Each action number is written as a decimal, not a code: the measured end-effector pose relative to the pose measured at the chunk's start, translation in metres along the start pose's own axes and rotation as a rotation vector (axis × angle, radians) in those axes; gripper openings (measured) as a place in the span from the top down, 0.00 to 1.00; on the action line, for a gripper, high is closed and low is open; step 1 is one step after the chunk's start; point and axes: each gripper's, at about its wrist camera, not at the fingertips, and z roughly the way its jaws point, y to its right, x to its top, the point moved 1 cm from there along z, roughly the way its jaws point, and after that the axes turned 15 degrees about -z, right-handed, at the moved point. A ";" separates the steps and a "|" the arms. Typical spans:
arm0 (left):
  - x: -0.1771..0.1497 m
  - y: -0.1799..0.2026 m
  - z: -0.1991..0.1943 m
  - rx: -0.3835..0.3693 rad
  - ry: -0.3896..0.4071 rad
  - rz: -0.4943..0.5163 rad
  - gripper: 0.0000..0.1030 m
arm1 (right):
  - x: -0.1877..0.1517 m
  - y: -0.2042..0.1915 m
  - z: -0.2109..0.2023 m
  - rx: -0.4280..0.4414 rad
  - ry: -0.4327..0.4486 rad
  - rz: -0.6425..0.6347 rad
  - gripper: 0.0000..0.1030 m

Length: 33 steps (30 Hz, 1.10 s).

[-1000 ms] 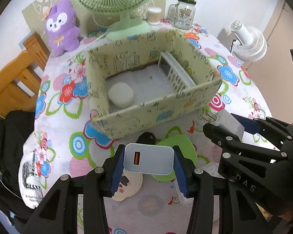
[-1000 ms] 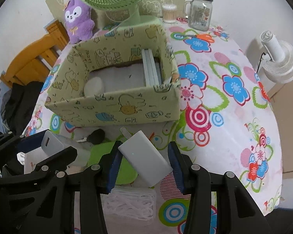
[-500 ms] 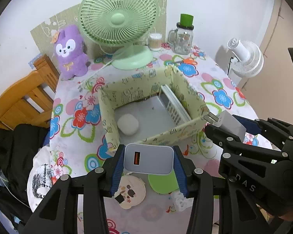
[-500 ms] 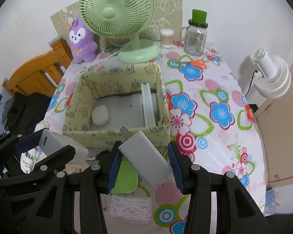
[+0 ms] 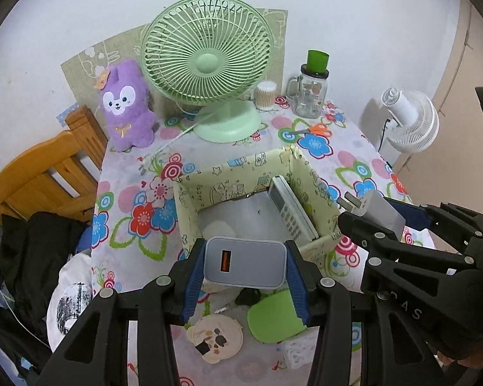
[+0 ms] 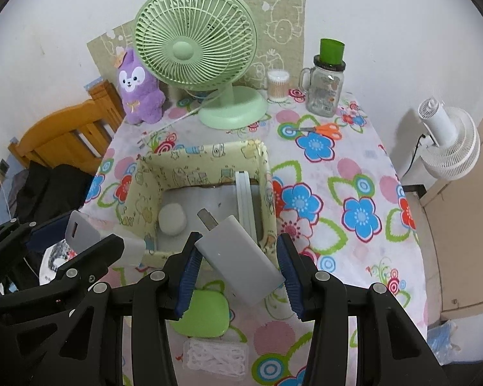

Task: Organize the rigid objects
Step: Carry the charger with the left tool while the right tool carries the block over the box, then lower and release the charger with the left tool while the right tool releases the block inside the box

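Note:
My left gripper [image 5: 244, 268] is shut on a grey USB charger [image 5: 244, 263] with an orange port, held above the near wall of the yellow patterned box [image 5: 190, 189]. My right gripper [image 6: 236, 265] is shut on a white plug adapter [image 6: 241, 259], tilted with its metal prongs pointing up-left toward the box [image 6: 203, 156]. Inside the box lie a white remote [image 5: 291, 210] standing along the right wall and a white rounded case [image 6: 172, 218]. Each gripper shows in the other's view: the right gripper [image 5: 375, 214] beside the box, the left gripper [image 6: 80, 234] at the box's near left corner.
On the flowered table stand a green fan [image 5: 209, 64], a purple plush [image 5: 127, 106], a jar with green lid [image 5: 312, 91], cotton swabs [image 6: 277, 85] and orange scissors [image 6: 326, 128]. A green case [image 6: 203, 313], a beige round item [image 5: 214, 337] and a clear packet [image 6: 215, 355] lie nearer. A wooden chair [image 5: 42, 173] and a white floor fan [image 6: 447, 141] flank the table.
Both grippers rose with their chargers held, so the box and table look smaller and farther below. The fan and wall items came fully into view.

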 end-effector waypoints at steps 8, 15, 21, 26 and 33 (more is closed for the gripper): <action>0.014 -0.005 0.011 0.010 0.005 -0.024 0.53 | 0.019 0.003 0.010 0.014 0.007 -0.013 0.51; 0.020 -0.012 0.032 0.025 -0.020 -0.059 0.53 | 0.031 0.007 0.027 0.033 -0.008 -0.016 0.51; 0.018 -0.020 0.051 0.040 -0.040 -0.117 0.53 | 0.039 0.006 0.043 0.054 -0.028 -0.026 0.51; 0.015 -0.021 0.068 0.042 -0.080 -0.138 0.53 | 0.046 0.001 0.057 0.076 -0.038 -0.048 0.51; 0.008 -0.025 0.088 0.065 -0.126 -0.160 0.53 | 0.052 -0.007 0.079 0.116 -0.062 -0.067 0.51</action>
